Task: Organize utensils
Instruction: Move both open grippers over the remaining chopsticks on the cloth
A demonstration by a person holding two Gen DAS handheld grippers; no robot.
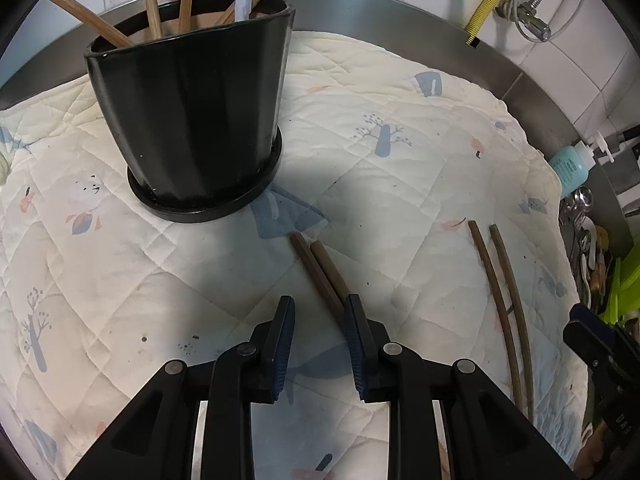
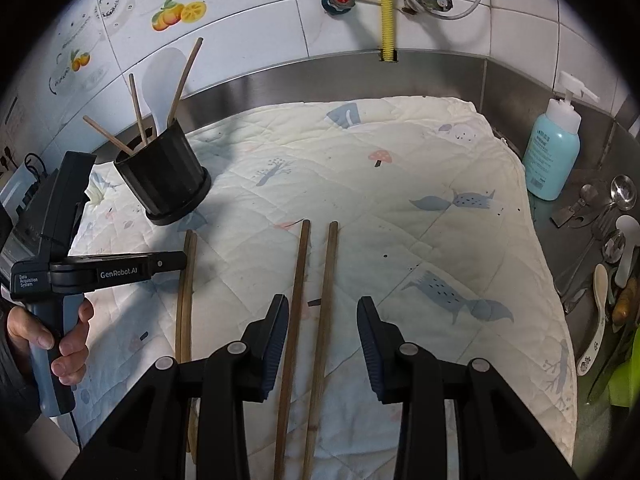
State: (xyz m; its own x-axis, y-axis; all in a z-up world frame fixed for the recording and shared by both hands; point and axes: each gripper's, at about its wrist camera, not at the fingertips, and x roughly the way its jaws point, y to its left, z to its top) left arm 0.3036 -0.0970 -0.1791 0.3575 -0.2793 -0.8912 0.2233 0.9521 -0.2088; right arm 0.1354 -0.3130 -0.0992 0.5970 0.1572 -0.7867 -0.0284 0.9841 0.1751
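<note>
Left claw is spread partway with nothing gripped. Two dark wooden chopsticks lie side by side on the quilted cloth, and their near ends run down into the gap between the pads, close along the right pad. I can't tell whether that pad actually touches them. Just ahead and to the left stands the black utensil holder, upright on its round base, with several light wooden sticks and one white handle poking out the top.

Right claw is released too, spread a bit wider, and it's hovering over a second pair of chopsticks lying roughly parallel with a small gap between them. Both pass between the pads, and the left one runs right beside the left pad. No grip on either.

Readable writing: the left handheld unit shows "GenRobot.AI" on its arm and "Data Acquisition System" on the body, with a bare hand around the grip. The teal pump bottle has a printed label, too small to read.

On the steel counter to the right of the cloth there's a pile of loose spoons and forks.
</note>
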